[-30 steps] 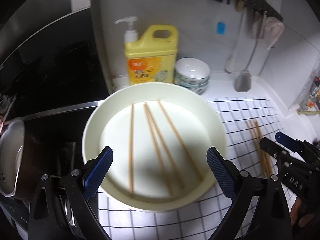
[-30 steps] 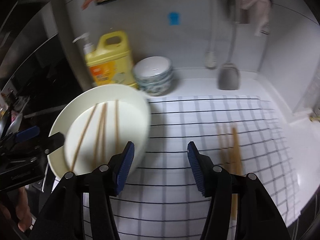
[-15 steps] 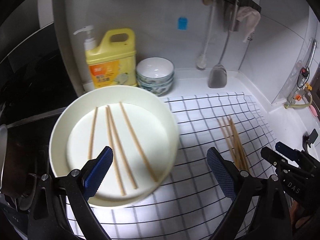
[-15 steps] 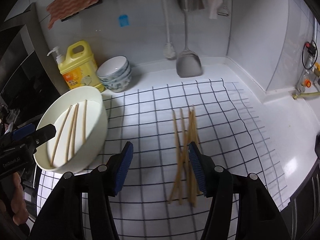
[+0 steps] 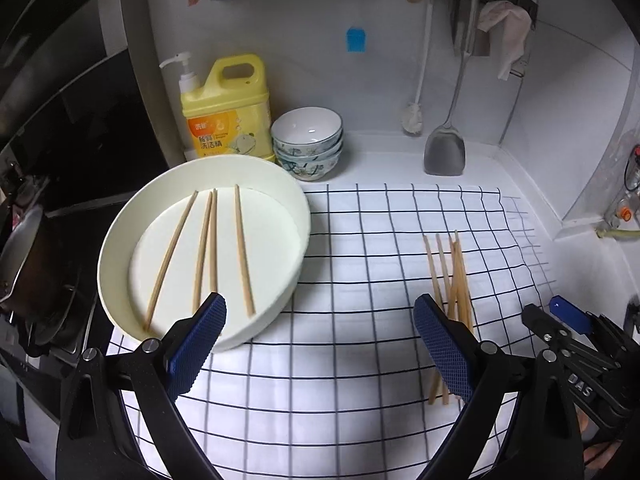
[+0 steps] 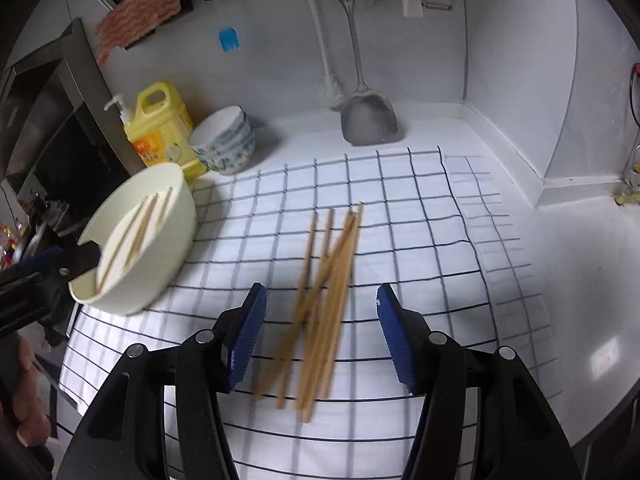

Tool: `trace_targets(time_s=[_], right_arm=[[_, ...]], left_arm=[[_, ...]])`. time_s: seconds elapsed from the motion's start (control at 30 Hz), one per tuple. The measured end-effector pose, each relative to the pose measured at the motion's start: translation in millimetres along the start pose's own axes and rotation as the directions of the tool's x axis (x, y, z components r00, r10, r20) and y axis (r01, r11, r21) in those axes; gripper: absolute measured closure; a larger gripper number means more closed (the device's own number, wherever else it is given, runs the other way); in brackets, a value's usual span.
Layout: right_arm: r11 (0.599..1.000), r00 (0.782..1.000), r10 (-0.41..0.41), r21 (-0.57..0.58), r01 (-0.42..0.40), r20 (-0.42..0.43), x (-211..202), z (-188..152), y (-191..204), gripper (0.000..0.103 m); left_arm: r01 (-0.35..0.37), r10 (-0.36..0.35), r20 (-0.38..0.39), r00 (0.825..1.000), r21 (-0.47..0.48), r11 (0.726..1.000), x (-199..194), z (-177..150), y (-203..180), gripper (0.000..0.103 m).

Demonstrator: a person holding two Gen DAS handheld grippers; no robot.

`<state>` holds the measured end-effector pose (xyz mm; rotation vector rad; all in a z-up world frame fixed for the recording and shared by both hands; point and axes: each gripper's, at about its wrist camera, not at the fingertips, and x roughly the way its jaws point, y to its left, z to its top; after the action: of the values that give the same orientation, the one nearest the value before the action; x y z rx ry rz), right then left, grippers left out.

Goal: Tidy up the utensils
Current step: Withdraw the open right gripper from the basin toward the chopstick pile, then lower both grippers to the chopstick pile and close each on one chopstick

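Note:
A cream round bowl [image 5: 280, 184] stands at the left of a white checked cloth [image 5: 352, 248] and holds several wooden chopsticks [image 5: 210, 248]. More loose chopsticks [image 5: 450, 272] lie in a pile on the cloth at the right. My left gripper [image 5: 320, 344] is open and empty, above the cloth between bowl and pile. My right gripper [image 6: 320, 328] is open and empty, its jaws either side of the near end of the pile [image 6: 324, 296]. The bowl also shows in the right wrist view [image 6: 176, 216], at the left.
A yellow detergent jug [image 5: 226, 108] and stacked patterned bowls [image 5: 308, 144] stand against the back wall. A metal spatula [image 5: 444, 148] and a brush [image 5: 412, 116] hang there. A dark stove and pan [image 5: 24, 248] lie left. A tap fitting [image 5: 618, 220] sits far right.
Both grippers have drawn back and swung right. The bowl has shifted left in both views, and the chopstick pile now lies between my right gripper's jaws. Both stay open.

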<state>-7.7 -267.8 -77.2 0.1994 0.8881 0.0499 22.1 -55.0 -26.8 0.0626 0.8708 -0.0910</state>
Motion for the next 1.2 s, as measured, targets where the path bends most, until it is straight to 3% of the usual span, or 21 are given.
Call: trace_targets(time_s=[0.4,0.5,1.2], right_arm=[[0.997,0.995,-0.077,-0.017,0.076,-0.060,59.5,-25.3,-20.4,0.048],[0.997,0.995,-0.078,-0.008,0.078,-0.064,71.4,-29.6,-22.8,0.048],[0.991,0.990,-0.114,-0.073,0.108,-0.087,95.3,-40.5,-16.7,0.048]], left_arm=[[0.009,-0.009,0.007,1.000,0.076,0.997,42.0,-24.7,-41.2,0.009],[0.039,-0.038,-0.013,0.999,0.067,0.997,59.9,-29.7,-43.2,0.009],[0.085,-0.081,-0.078,0.994,0.054,0.995,102.7,-43.6,-56.0,0.009]])
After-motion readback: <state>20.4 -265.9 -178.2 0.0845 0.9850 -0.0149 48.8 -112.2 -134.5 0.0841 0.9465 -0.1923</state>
